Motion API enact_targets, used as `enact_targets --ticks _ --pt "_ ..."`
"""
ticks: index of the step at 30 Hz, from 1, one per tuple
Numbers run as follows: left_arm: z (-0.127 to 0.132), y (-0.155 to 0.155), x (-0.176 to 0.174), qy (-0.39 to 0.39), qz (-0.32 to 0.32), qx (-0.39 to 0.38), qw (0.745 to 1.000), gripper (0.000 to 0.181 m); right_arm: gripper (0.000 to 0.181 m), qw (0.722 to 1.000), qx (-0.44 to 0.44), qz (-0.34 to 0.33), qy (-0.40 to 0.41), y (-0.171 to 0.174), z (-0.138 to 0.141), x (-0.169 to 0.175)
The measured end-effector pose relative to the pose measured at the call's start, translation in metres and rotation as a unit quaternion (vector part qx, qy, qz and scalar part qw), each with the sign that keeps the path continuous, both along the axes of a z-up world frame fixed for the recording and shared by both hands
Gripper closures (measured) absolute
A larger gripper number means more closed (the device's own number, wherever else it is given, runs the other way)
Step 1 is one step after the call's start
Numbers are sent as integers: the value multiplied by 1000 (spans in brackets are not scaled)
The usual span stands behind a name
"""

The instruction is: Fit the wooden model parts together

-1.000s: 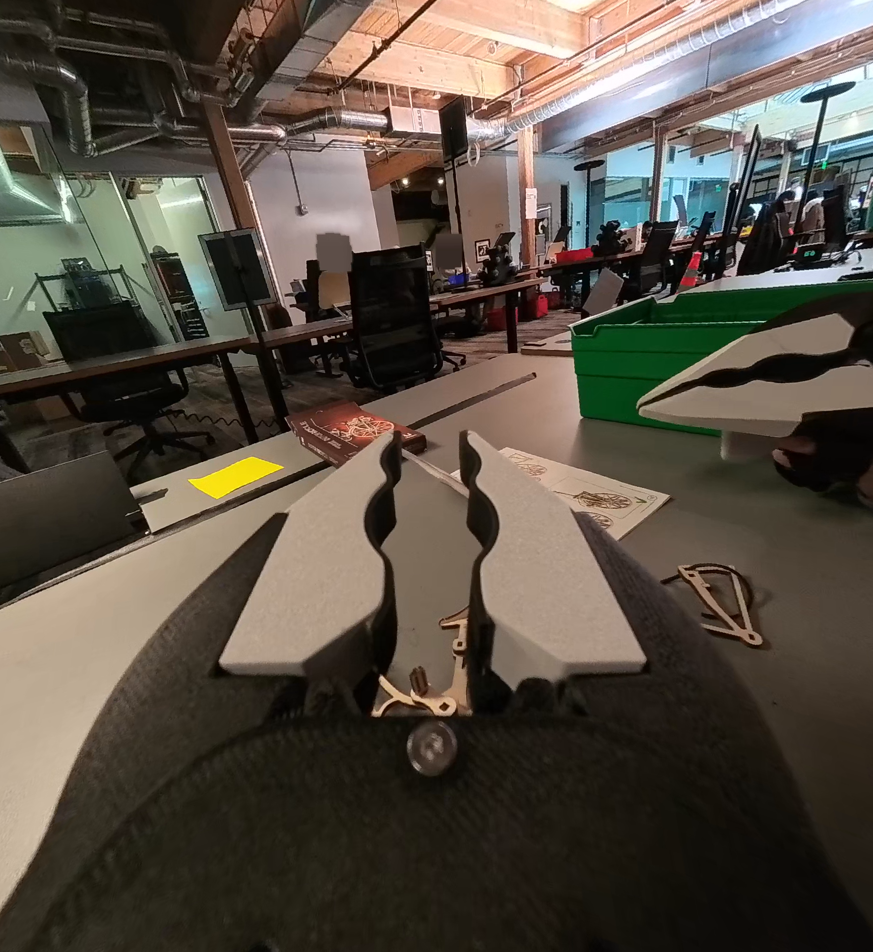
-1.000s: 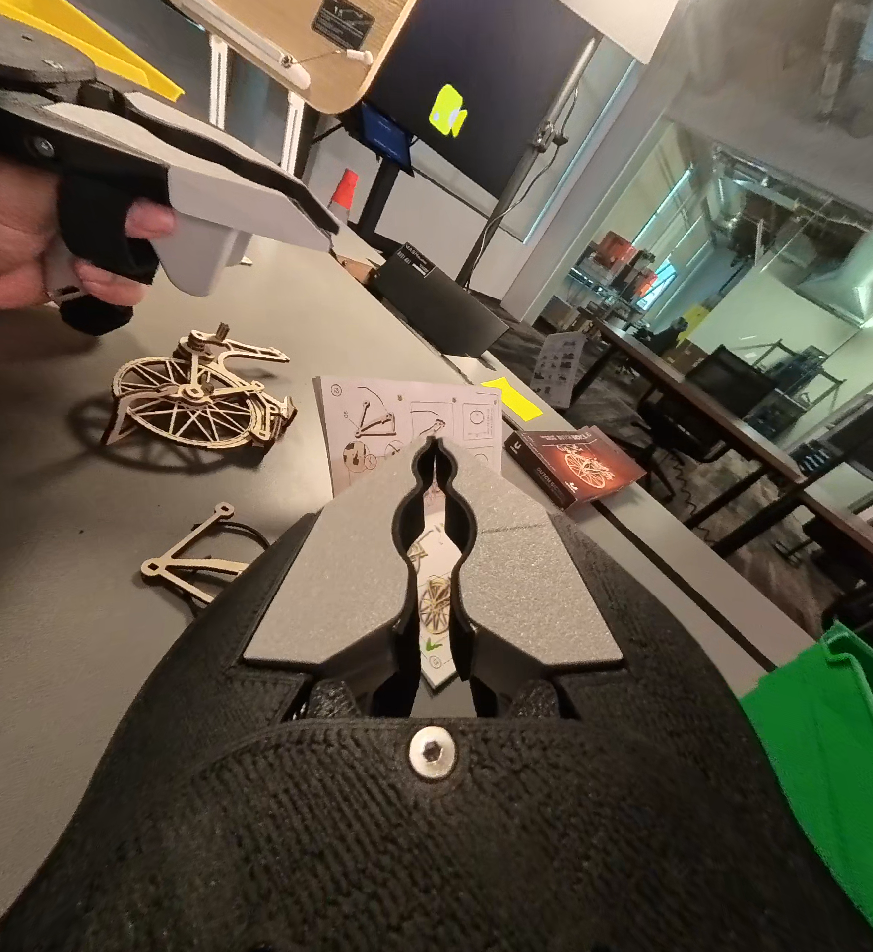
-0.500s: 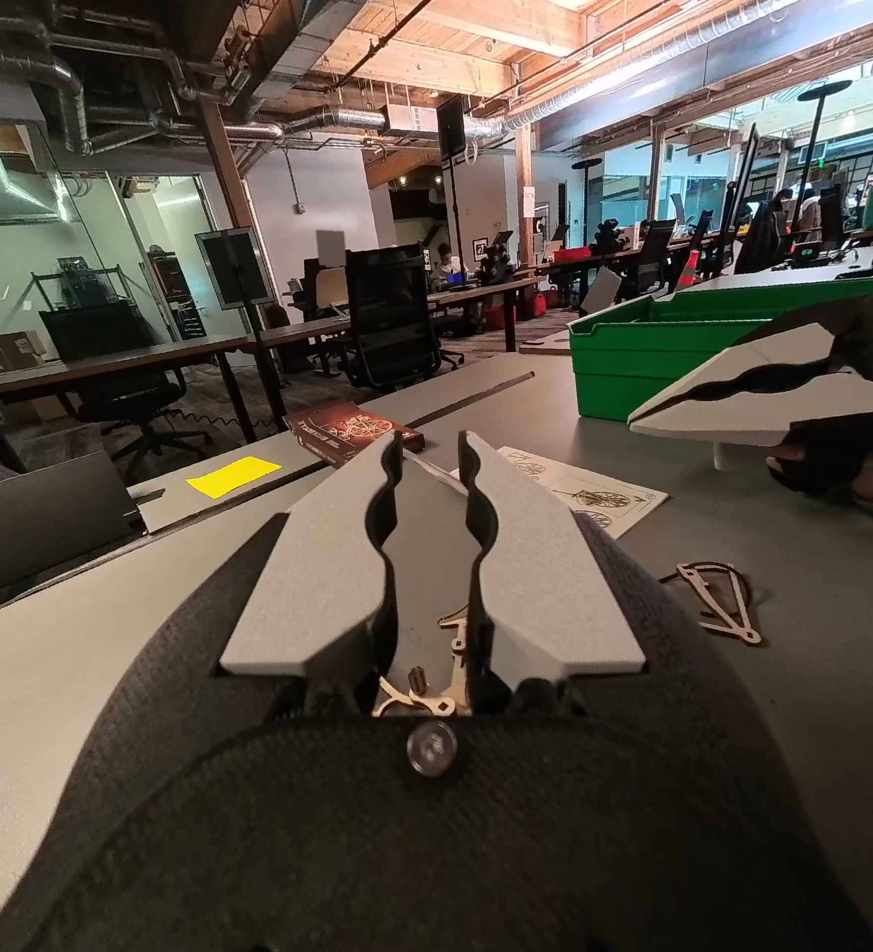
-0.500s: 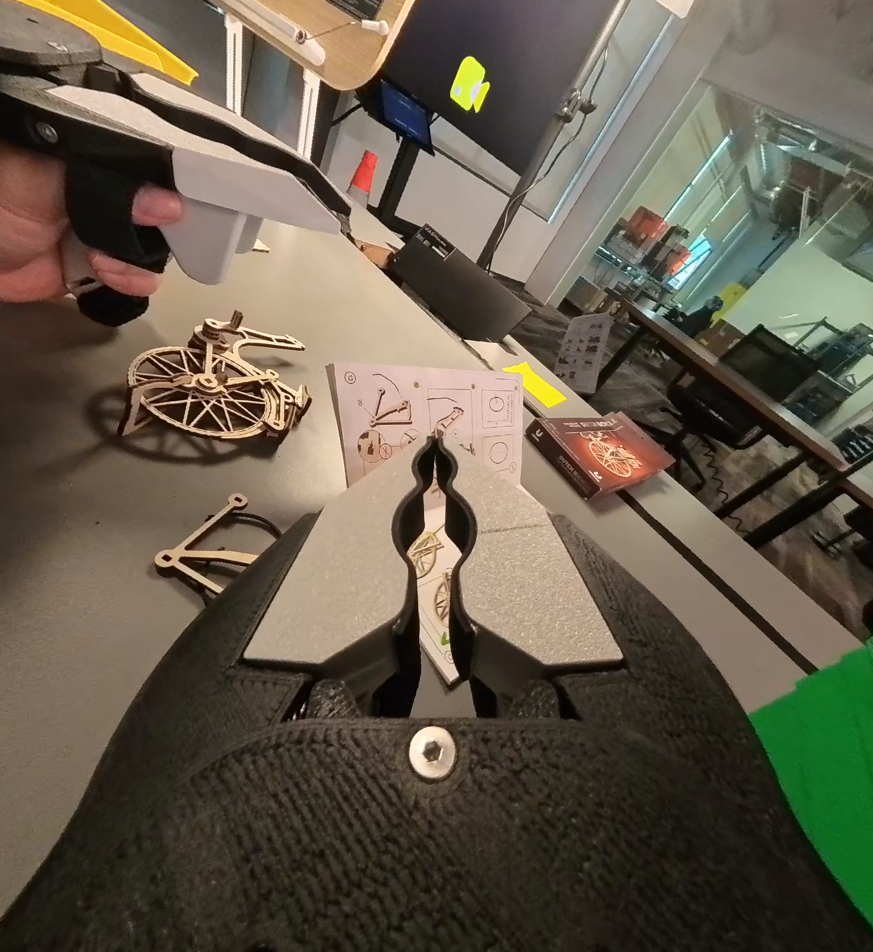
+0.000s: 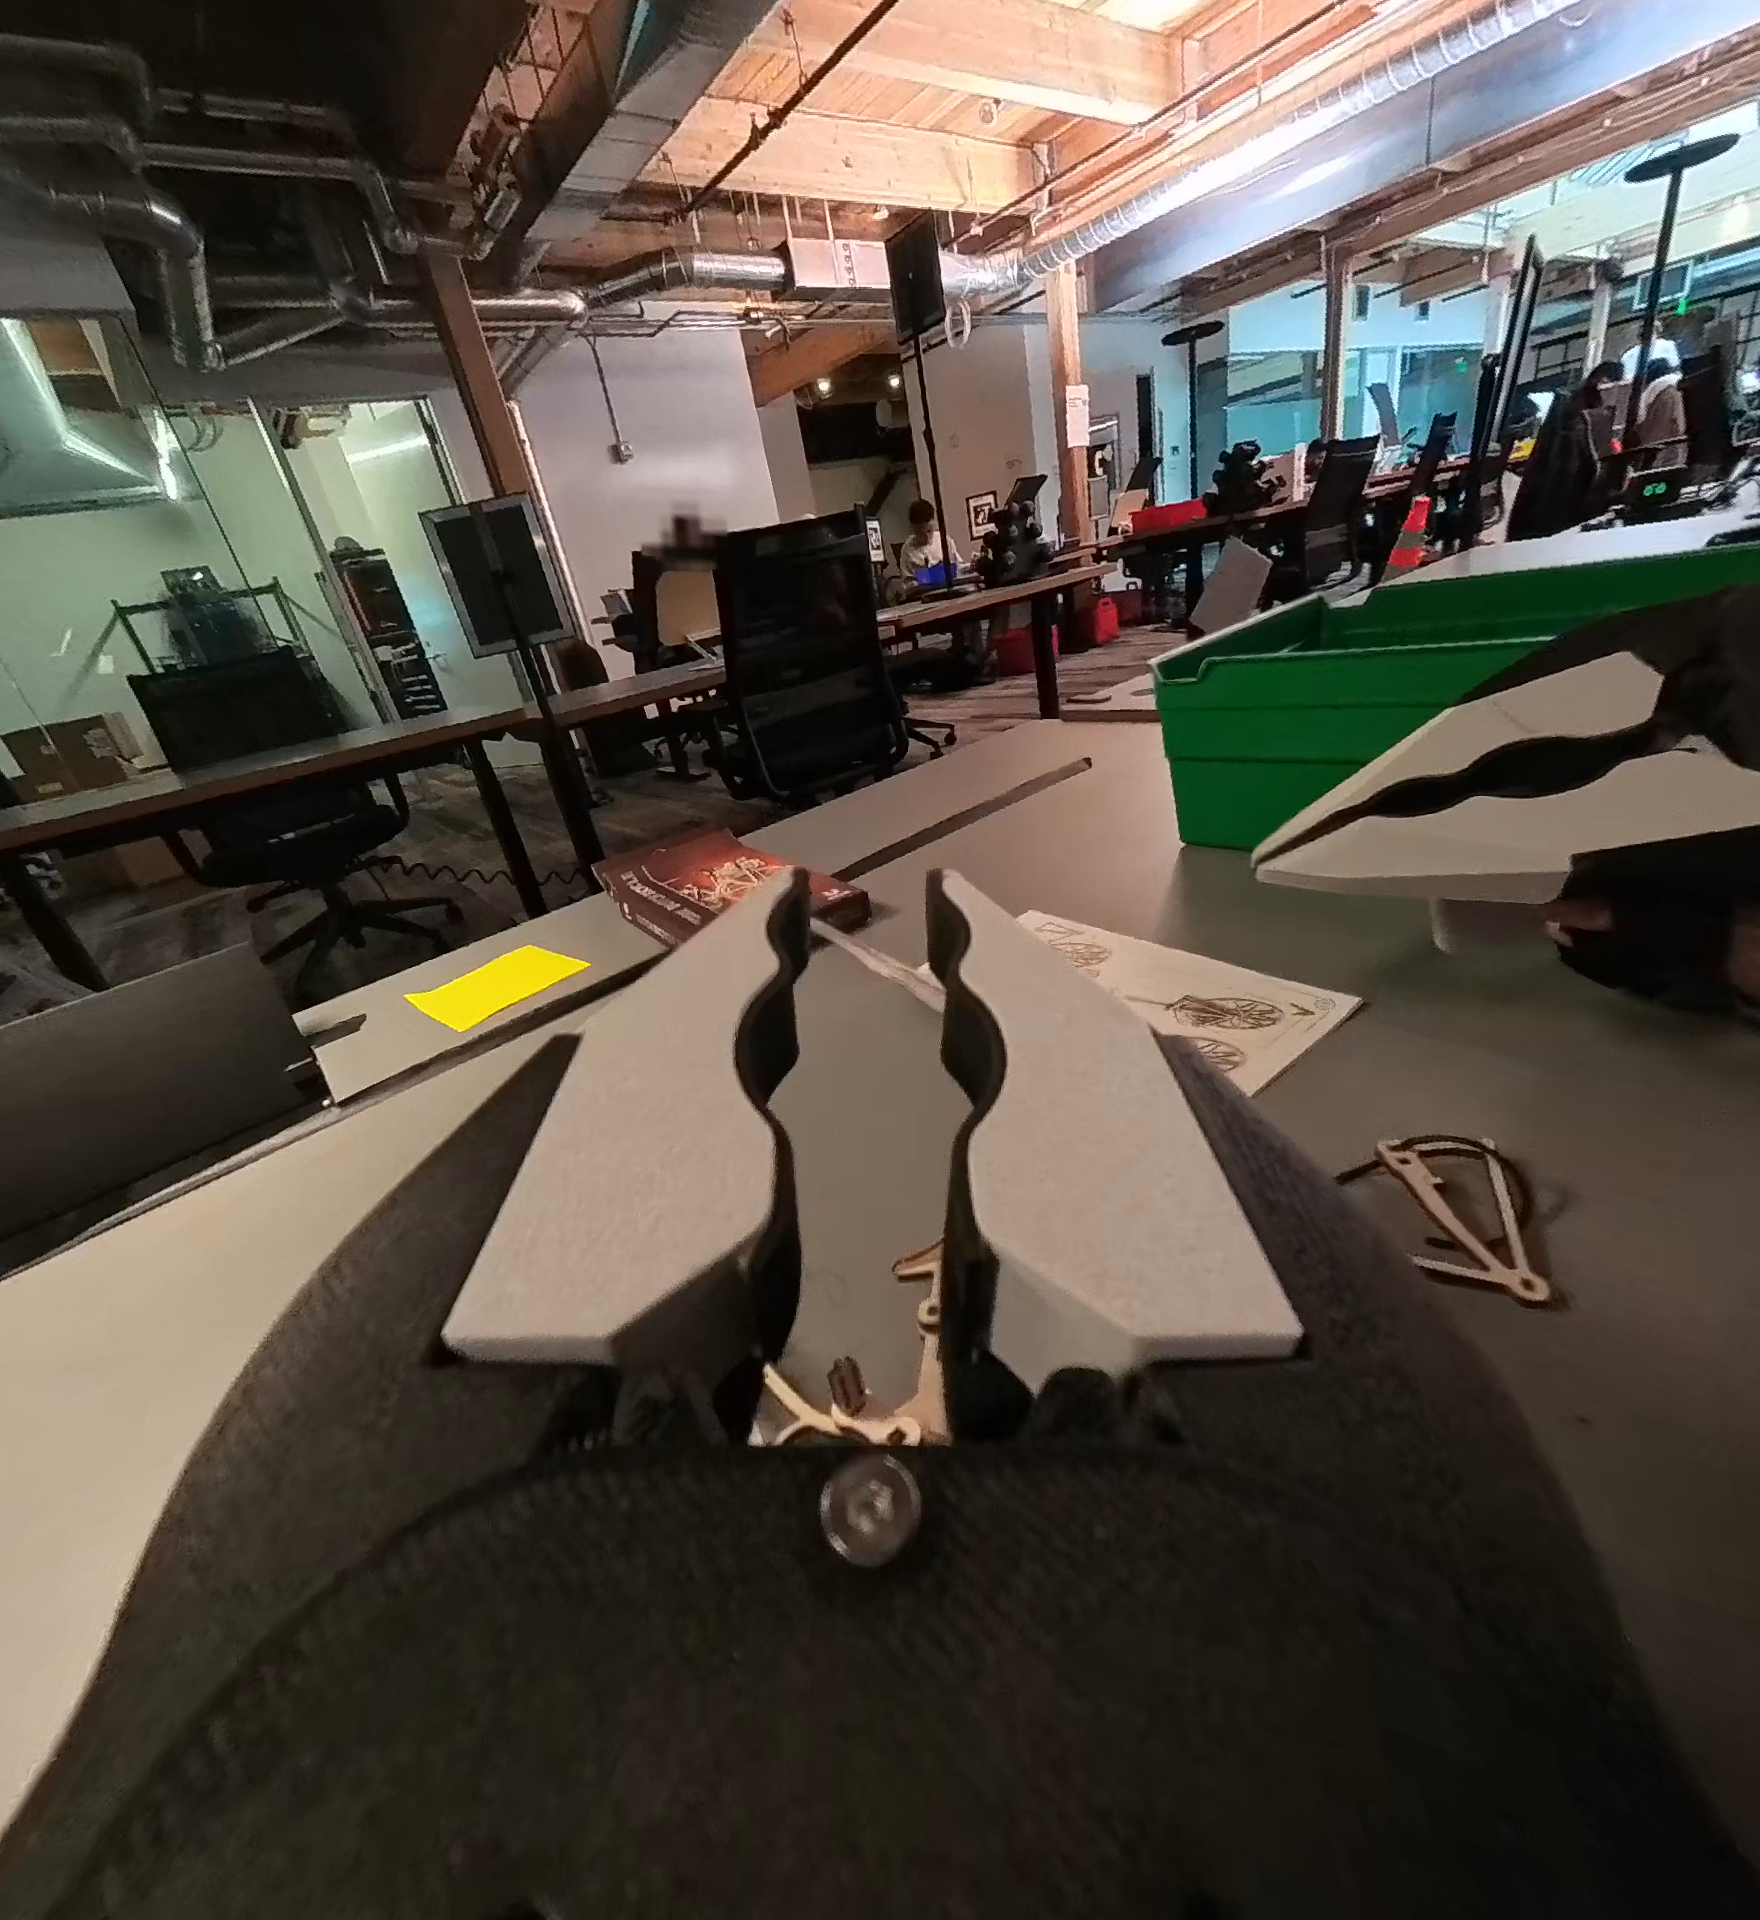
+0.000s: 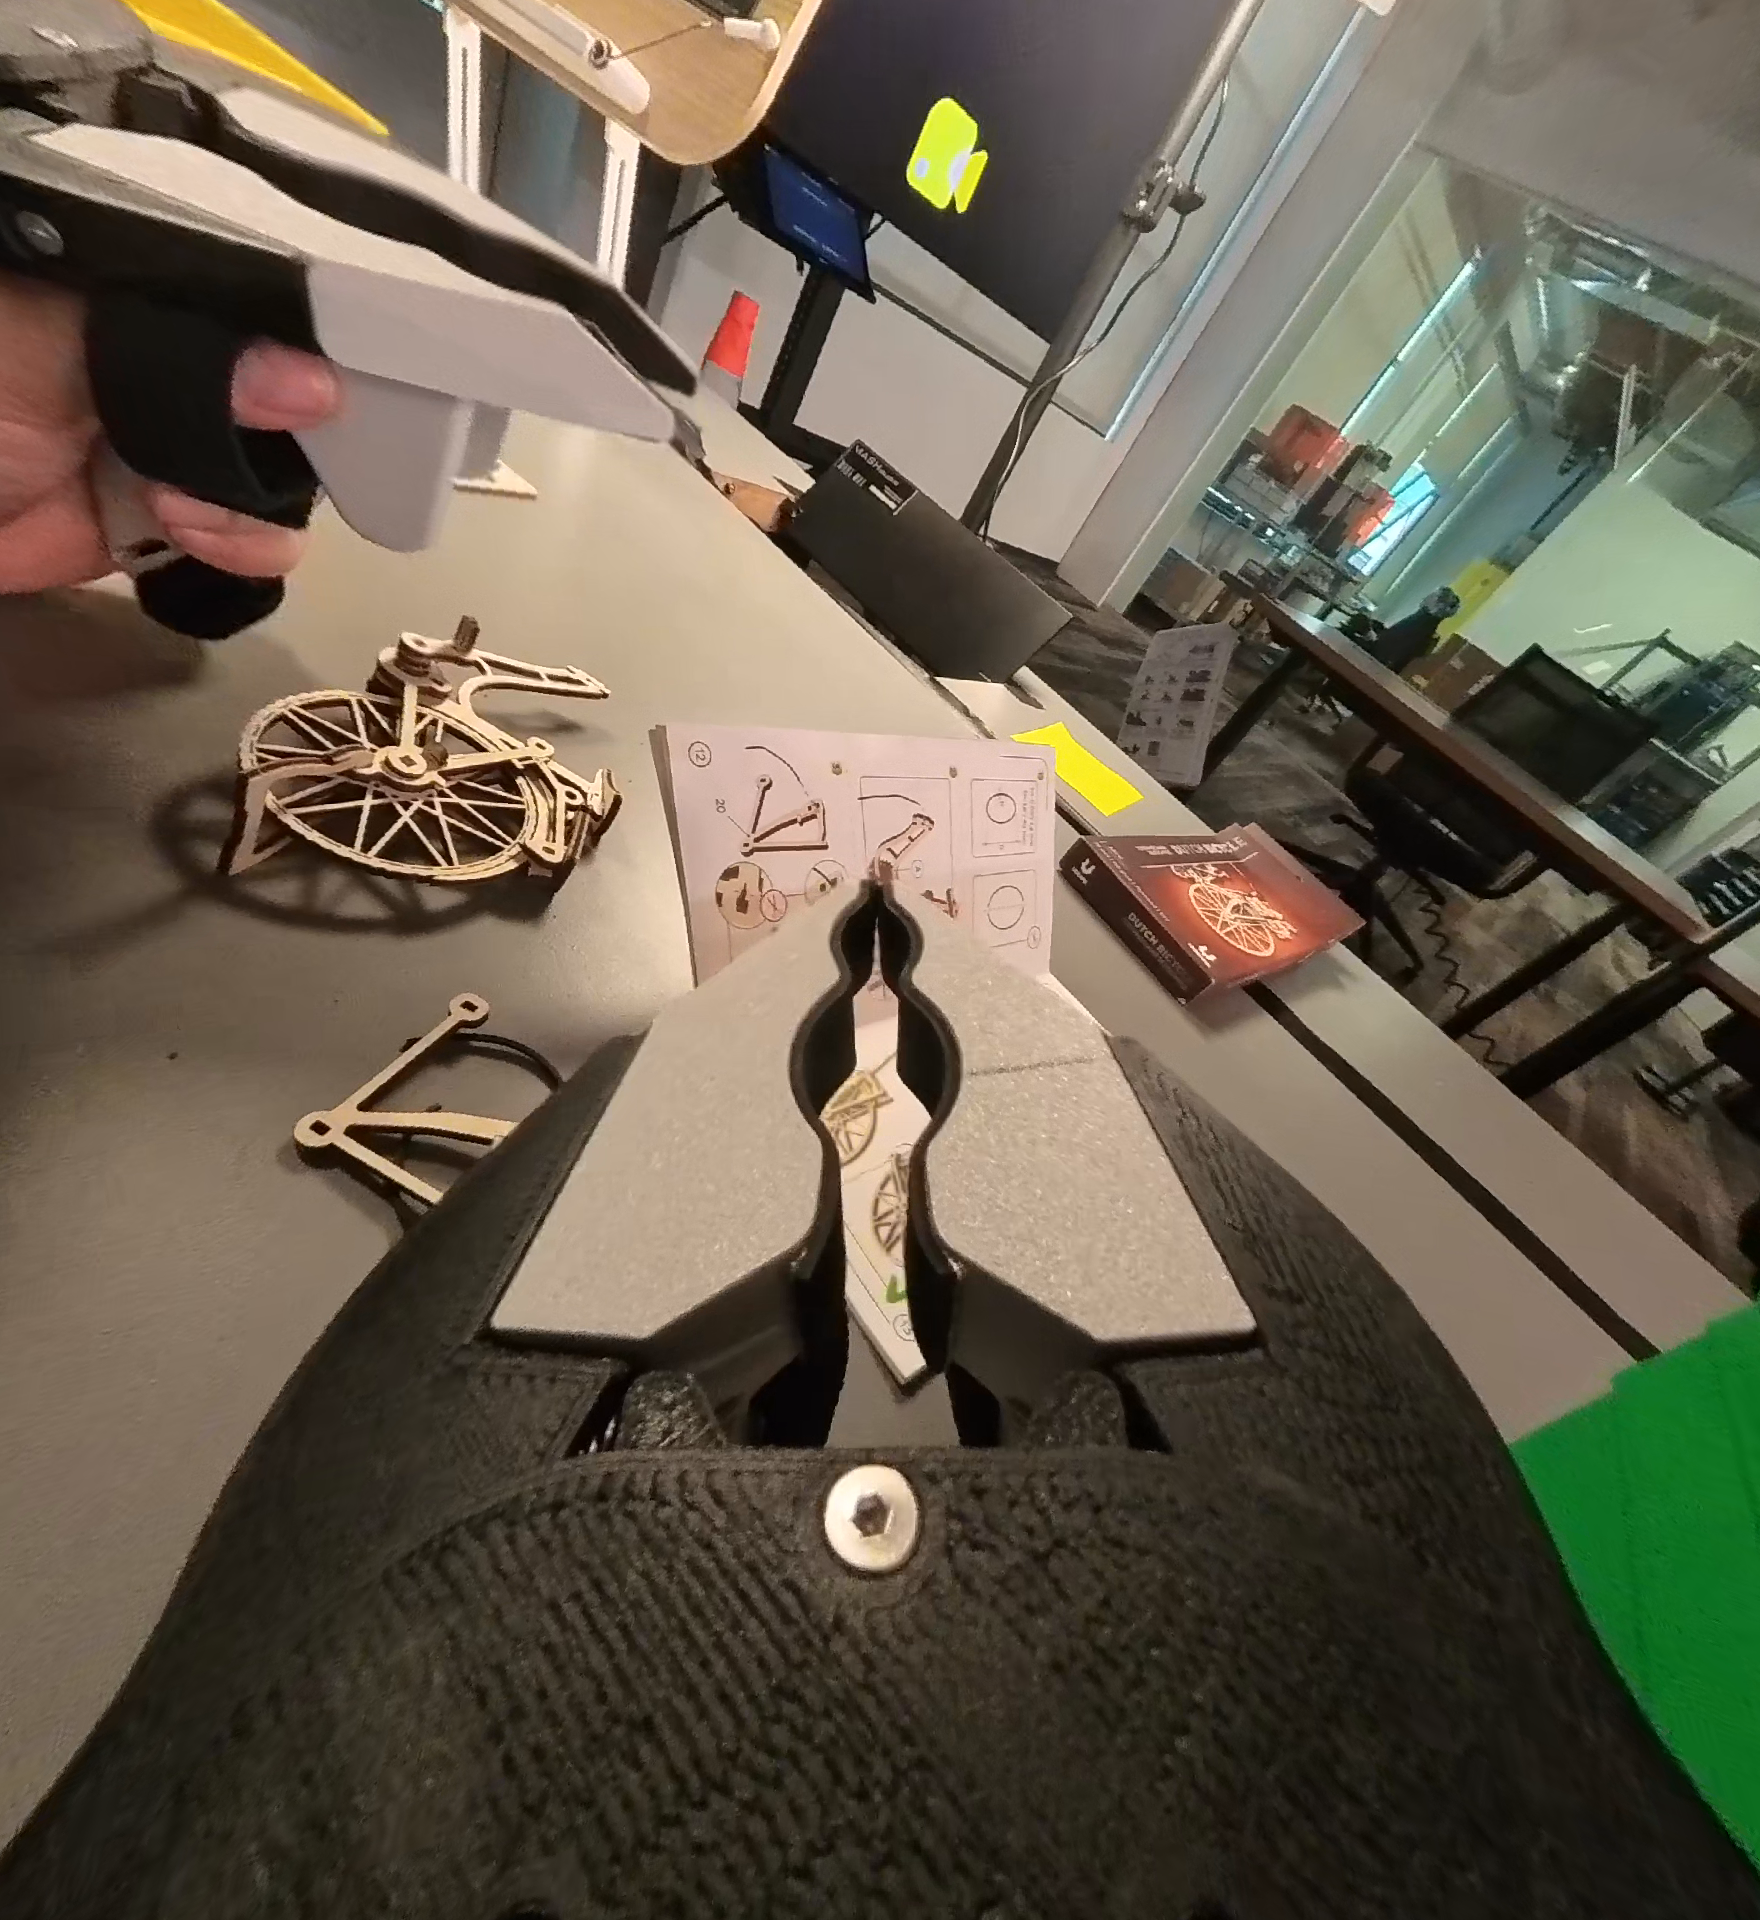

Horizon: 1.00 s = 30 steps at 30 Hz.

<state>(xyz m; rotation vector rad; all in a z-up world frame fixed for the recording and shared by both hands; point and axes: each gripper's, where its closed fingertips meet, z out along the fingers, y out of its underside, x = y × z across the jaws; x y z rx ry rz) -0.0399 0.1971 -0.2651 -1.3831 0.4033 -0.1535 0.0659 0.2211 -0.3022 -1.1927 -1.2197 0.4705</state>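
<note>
A wooden wheel assembly (image 6: 408,769) lies flat on the grey table (image 6: 128,1247). A small triangular wooden frame piece (image 6: 398,1112) lies nearer to me, also in the left wrist view (image 5: 1468,1216). My left gripper (image 5: 868,894) is open and empty. It hovers just above the wheel assembly, parts of which (image 5: 855,1403) show between its fingers. A hand holds it at the upper left of the right wrist view (image 6: 678,416). My right gripper (image 6: 876,888) is shut with nothing in it, above the instruction sheet (image 6: 855,800). It also shows in the left wrist view (image 5: 1260,860).
A dark red box (image 6: 1208,904) lies beyond the sheet near the table's far edge, by a yellow note (image 6: 1073,764). A green bin (image 5: 1375,727) stands on the right. A black folded panel (image 6: 917,582) sits at the back edge. Desks and chairs fill the room behind. Across from one pair of fingers to the other is roughly 12 cm.
My right gripper has drifted a little to the left over the sheet and stays shut. My left gripper has barely moved and stays open.
</note>
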Motion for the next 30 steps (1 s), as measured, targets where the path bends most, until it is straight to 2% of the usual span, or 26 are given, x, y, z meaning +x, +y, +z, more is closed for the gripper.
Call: enact_targets --ticks 2,5,10,13,18,21,25,28,30 --pt "8 -5 1 5 4 10 1000 160 181 1000 1 -7 3 2 1 1" --pt "33 -23 7 1 -3 30 1000 160 181 1000 4 -16 9 3 3 4" --pt "68 -74 -5 -93 -18 -19 995 153 181 999 1 -28 17 6 5 8" --pt "83 -111 -44 -133 27 -36 990 152 181 999 -5 -35 23 9 6 9" --pt "100 -167 -148 -148 194 -36 969 151 181 999 -13 -40 23 12 4 10" --pt "95 -193 -203 -132 296 -49 945 151 181 999 -13 -41 20 12 3 10" --pt "76 -208 -254 -72 383 -100 915 151 181 999 -16 -41 18 12 2 10" --pt "64 -204 -286 -9 393 -154 906 151 181 999 -19 -39 18 12 2 10" --pt "47 -192 -304 5 356 -233 905 151 181 999 -21 -36 20 12 2 9"
